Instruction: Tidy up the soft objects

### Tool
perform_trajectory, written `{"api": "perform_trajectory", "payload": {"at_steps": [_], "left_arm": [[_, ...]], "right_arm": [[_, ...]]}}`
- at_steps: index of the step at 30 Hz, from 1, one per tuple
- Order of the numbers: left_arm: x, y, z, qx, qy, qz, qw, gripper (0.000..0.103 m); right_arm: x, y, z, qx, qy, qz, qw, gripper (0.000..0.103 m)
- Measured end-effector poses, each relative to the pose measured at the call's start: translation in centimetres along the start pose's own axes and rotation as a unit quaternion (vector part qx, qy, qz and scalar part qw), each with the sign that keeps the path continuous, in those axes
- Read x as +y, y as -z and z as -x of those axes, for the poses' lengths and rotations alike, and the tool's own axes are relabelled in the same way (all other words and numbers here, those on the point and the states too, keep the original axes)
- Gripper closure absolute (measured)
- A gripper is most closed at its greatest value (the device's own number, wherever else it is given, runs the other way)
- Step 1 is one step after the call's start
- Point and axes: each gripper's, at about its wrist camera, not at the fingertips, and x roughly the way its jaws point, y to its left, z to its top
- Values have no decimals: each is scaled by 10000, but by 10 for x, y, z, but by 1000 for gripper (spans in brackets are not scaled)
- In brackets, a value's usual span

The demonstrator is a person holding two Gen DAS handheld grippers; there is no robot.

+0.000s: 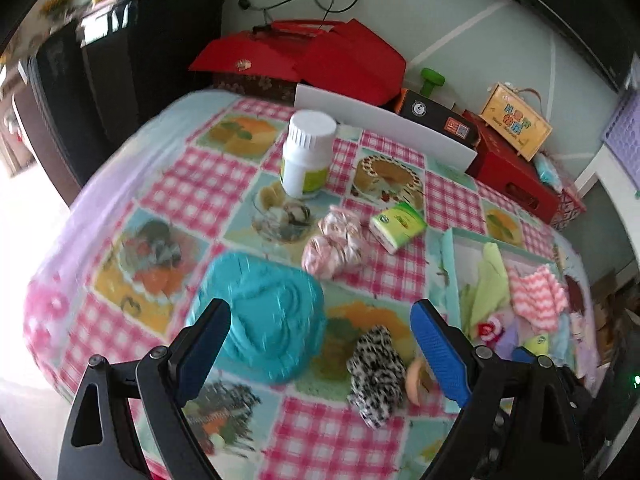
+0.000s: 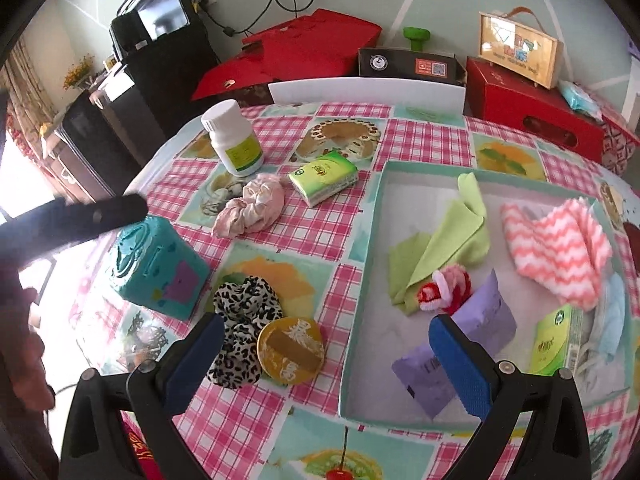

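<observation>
Behind right tool (image 2: 326,364), purple packet (image 2: 456,356) half-hidden

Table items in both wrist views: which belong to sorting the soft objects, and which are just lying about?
Job:
leopard scrunchie
pink scrunchie
green tissue pack
teal tray, holding green cloth and pink zigzag cloth

Lying about:
white pill bottle
teal box
round yellow tin
red boxes

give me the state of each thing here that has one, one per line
left hand-held gripper: open, empty
right hand-held gripper: open, empty
white pill bottle: upright, capped
tray: open, partly filled
leopard scrunchie: on the tablecloth, outside the tray
pink scrunchie: outside the tray
green cloth: crumpled, inside the tray
</observation>
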Motion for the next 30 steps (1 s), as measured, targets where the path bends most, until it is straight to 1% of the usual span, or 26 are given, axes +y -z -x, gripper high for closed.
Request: {"api": "perform_trajectory", "payload": {"at_steps": [1, 3, 5, 7, 11, 12, 13, 15, 20, 23, 26, 30], "left_arm": [[3, 4, 0, 33, 53, 75, 10000, 11], [6, 8, 0, 71, -6, 117, 9999, 11], [6, 14, 1, 76, -123, 96, 9998, 11], [8, 19, 2, 96, -146, 114, 9998, 11], [13, 30, 0, 125, 4, 345, 9993, 11], [14, 32, -1, 138, 23, 383, 9992, 11], [14, 34, -2, 159, 44, 413, 9990, 8], [13, 37, -4, 189, 68, 435, 9988, 5], [7, 40, -3, 152, 163, 423, 9989, 5], [4, 41, -2, 123, 166, 399, 9990, 5], [5, 44, -5, 167, 131, 421, 9989, 5], [8, 48, -10, 263, 148, 494, 9983, 5]], "right_arm": [[-1, 0, 0, -8, -87, -43, 10000, 0], [-2, 1, 1, -40, -179, -102, 9998, 0], [-1, 2, 4, -137, -107, -52, 9998, 0], [-1, 1, 7, -258, -42, -4, 9997, 0], [-8, 0, 8, -340, -104, -35, 9994, 0], [-10, 0, 8, -349, -104, -43, 9993, 0], [-13, 0, 8, -351, -119, -44, 9993, 0], [-16, 0, 11, -416, -173, -99, 9989, 0], [-23, -2, 19, -591, -394, -202, 9973, 0], [-22, -3, 24, -721, -522, -134, 9959, 0], [-16, -4, 27, -826, -467, 39, 9955, 0], [-14, -3, 26, -832, -513, 80, 9952, 0]]}}
